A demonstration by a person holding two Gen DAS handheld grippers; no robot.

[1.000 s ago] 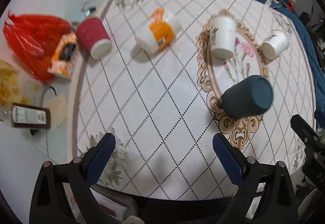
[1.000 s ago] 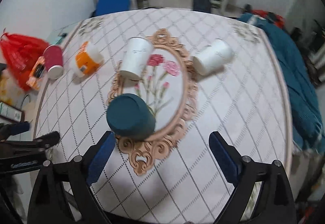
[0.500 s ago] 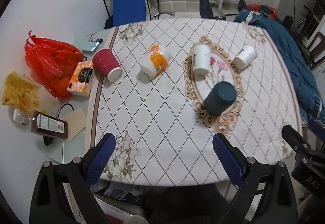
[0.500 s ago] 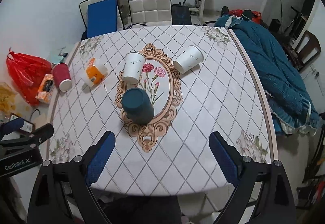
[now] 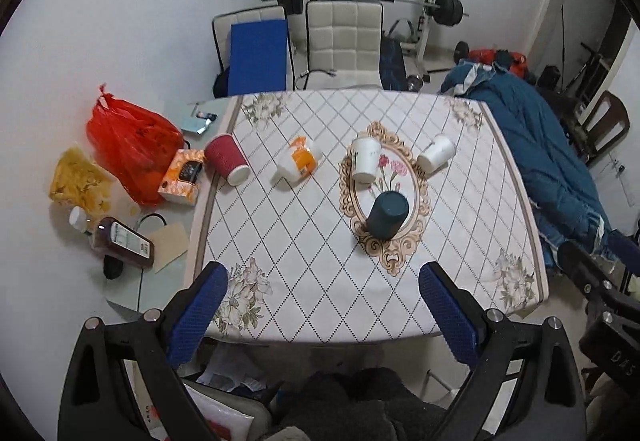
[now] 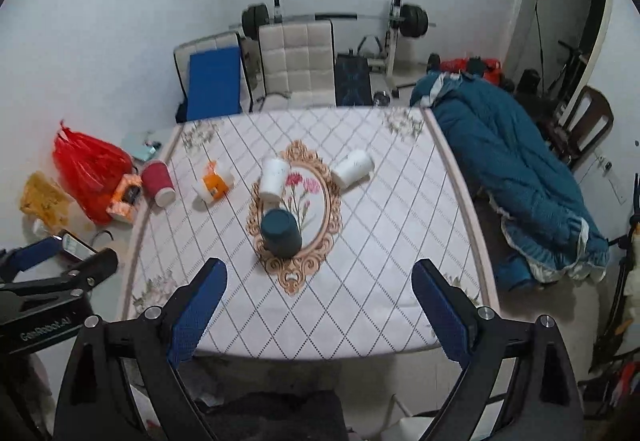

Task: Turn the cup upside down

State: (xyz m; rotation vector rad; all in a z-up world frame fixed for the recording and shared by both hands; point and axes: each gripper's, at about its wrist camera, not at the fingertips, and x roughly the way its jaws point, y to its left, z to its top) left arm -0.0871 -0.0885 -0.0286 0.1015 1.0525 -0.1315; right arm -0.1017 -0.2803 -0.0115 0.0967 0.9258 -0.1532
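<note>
White lettering reading "GenRobot.AI" is seen on the black body of the left gripper (image 6: 56, 269) where it enters the right wrist view, and characters resembling "D45" are seen on the black housing of the right gripper (image 5: 600, 277) at the edge of the left wrist view; the print on the cups and the bottle label is too small to be read. The dark teal cup (image 5: 388, 215) is stood upside down, flat base uppermost, on the lower part of the ornate oval medallion (image 5: 394, 261) printed on the white diamond-patterned tablecloth (image 5: 304, 241). It is well apart from both grippers, ahead of and between the blue-padded fingers of each, nearer the right-hand finger in the left wrist view and nearer the left-hand finger in the right wrist view. Both grippers are spread wide with nothing between the fingers and are held back beyond the near edge of the table. A white paper cup (image 5: 366, 160) is stood inverted at the top of the medallion, while another white paper cup (image 5: 437, 153), an orange-and-white cup (image 5: 298, 163) and a dark red ribbed paper cup (image 5: 227, 159) are lain on their sides.
</note>
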